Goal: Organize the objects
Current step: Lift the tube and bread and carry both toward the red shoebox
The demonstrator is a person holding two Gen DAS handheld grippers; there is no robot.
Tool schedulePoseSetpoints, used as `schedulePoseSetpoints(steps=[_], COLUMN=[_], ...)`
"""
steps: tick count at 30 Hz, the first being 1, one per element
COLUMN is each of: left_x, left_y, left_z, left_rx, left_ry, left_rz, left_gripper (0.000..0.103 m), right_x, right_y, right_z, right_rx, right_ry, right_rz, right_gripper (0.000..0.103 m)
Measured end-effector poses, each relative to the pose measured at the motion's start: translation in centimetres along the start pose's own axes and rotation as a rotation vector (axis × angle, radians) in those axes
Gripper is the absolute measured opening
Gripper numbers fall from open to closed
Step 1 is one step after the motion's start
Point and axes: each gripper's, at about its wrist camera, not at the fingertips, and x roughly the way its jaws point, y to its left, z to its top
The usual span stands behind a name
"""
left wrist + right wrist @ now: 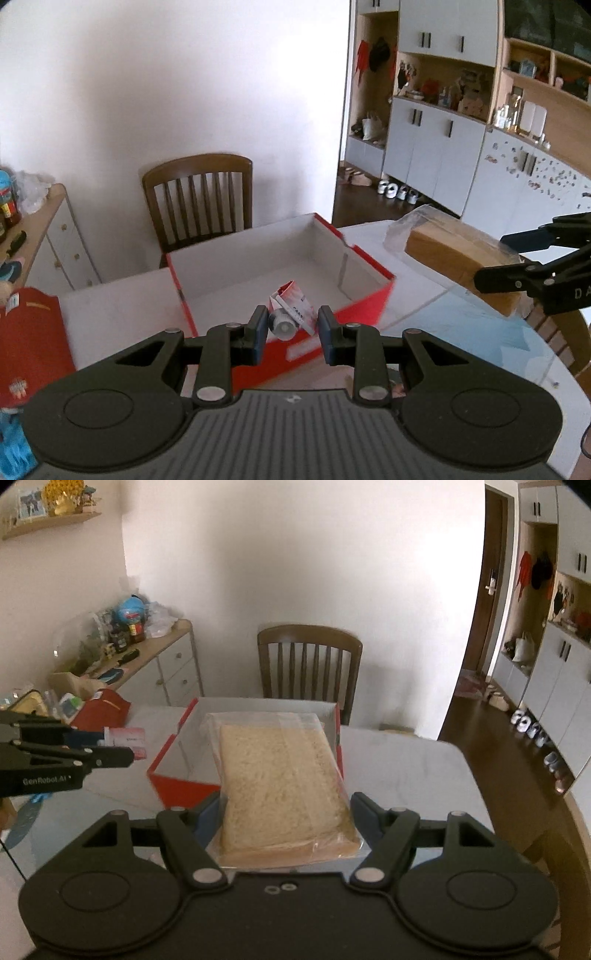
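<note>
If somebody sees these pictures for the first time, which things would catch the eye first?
Probably the red box, open and white inside, standing on the table before a wooden chair. The right gripper holds a bagged bread loaf above it, and the left gripper holds a small red-and-white tube near the front wall.

The bagged bread (284,782) hides most of the red box's (177,786) floor in the right wrist view, and its near end covers the inner faces of the right gripper's fingers (369,812). The print on the tube (291,314) is too small to read (only red and white show). The red bag (29,339) is cut off at the left edge.
</note>
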Motion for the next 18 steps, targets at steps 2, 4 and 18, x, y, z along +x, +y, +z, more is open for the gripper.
schedulePoseSetpoints(steps=[2, 4, 18], left_x=[1.3, 2.9, 14.6], left_y=[0.8, 1.5, 5.6], left_z=[0.7, 1.4, 3.4], left_rx=[-0.005, -0.001, 0.017], left_ry=[0.009, 0.022, 0.132], left_rz=[0.008, 0.008, 0.034], left_gripper=[0.028, 0.028, 0.028], right_x=[1.6, 3.1, 13.4], right_y=[0.1, 0.4, 1.9], right_z=[0.6, 1.1, 3.7], right_rx=[-0.001, -0.005, -0.074], right_ry=[0.006, 0.019, 0.102], right_rz=[-0.021, -0.037, -0.084], right_gripper=[0.074, 0.074, 0.073])
